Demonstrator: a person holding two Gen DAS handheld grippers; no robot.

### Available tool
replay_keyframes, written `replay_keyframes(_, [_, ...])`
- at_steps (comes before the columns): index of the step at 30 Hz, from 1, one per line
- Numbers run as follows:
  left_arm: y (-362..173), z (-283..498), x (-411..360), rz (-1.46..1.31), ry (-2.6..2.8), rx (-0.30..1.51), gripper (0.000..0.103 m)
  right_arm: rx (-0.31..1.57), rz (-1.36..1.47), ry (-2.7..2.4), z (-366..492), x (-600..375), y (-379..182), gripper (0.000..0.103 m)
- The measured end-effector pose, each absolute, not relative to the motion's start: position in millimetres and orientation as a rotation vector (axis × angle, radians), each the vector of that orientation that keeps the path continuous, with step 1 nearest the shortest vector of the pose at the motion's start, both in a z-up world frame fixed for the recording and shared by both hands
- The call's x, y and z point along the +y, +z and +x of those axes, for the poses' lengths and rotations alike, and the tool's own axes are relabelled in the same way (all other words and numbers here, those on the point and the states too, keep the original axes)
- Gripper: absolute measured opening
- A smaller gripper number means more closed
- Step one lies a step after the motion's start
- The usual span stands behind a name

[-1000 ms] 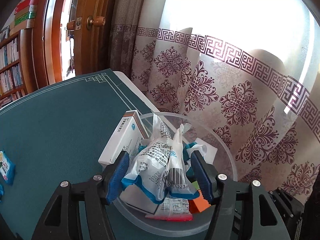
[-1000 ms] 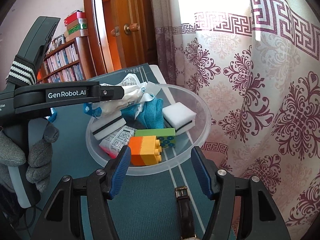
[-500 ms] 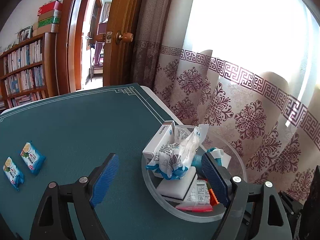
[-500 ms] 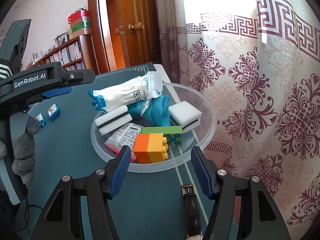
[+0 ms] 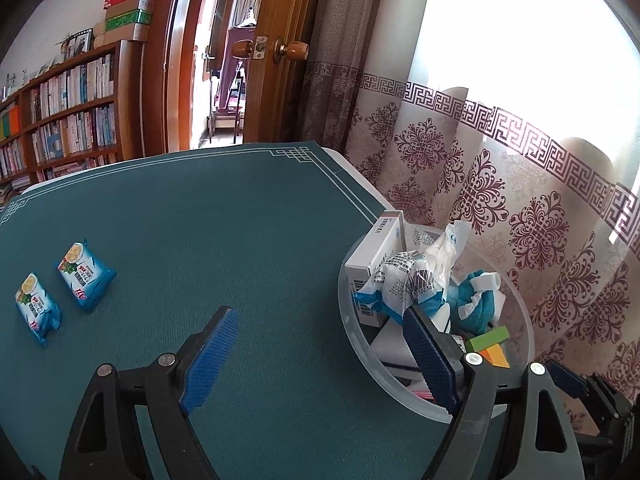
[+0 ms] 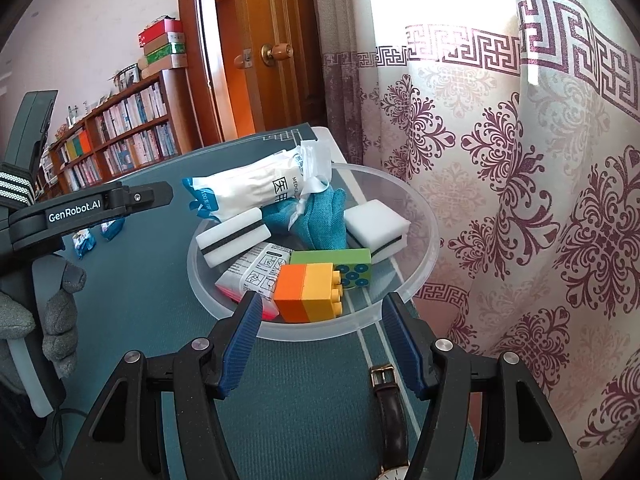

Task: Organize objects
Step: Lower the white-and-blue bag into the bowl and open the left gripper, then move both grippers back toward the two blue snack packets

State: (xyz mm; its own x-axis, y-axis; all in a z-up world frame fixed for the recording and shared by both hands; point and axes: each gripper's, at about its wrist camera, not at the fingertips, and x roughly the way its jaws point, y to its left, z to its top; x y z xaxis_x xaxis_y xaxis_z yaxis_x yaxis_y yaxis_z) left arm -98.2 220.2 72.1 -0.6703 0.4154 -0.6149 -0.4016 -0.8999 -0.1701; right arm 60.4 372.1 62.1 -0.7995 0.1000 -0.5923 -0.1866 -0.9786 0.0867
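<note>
A clear plastic bowl stands at the table's right edge. It holds a white medical packet, a white box, two white sponges, a teal cloth, a green block and an orange-yellow block. My left gripper is open and empty, left of the bowl; its right finger overlaps the rim. My right gripper is open and empty, just short of the bowl's near rim. Two blue snack packets lie far left.
A brown-strapped wristwatch lies on the green table mat under my right gripper. A patterned curtain hangs right beside the bowl. A wooden door and bookshelves stand behind the table.
My left gripper opened, let the white medical packet drop into the bowl, and drew back and to the left. My right gripper stayed in place, open.
</note>
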Motion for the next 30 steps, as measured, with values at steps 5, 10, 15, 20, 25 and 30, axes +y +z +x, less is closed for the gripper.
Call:
replay_keyframes(5, [64.1, -104.6, 232.0, -0.957, 2.521, 0.004, 0.087, 0.210, -0.924, 2.836, 60.4, 371.2, 60.7, 0.064])
replay_keyframes(10, [61.8, -111.5, 242.2, -0.961, 2.524, 0.019, 0.088, 0.211, -0.924, 2.836, 60.2, 371.3, 60.3, 0.064])
replay_keyframes(15, [65.3, -116.1, 252.8, -0.952, 2.515, 0.027, 0.088, 0.211, -0.924, 2.836, 60.3, 371.0, 60.0, 0.064])
replay_keyframes(20, [69.2, -116.5, 264.6, -0.931, 2.501, 0.053, 0.088, 0.210, -0.931, 2.833, 60.2, 370.3, 57.8, 0.064])
replay_keyframes(25, [71.1, -115.4, 267.5, -0.928, 2.494, 0.059, 0.088, 0.209, -0.928, 2.833, 60.2, 369.9, 57.4, 0.064])
replay_keyframes(30, [72.8, -112.1, 256.3, -0.938, 2.496, 0.016, 0.088, 0.209, -0.924, 2.835, 60.2, 369.1, 57.8, 0.064])
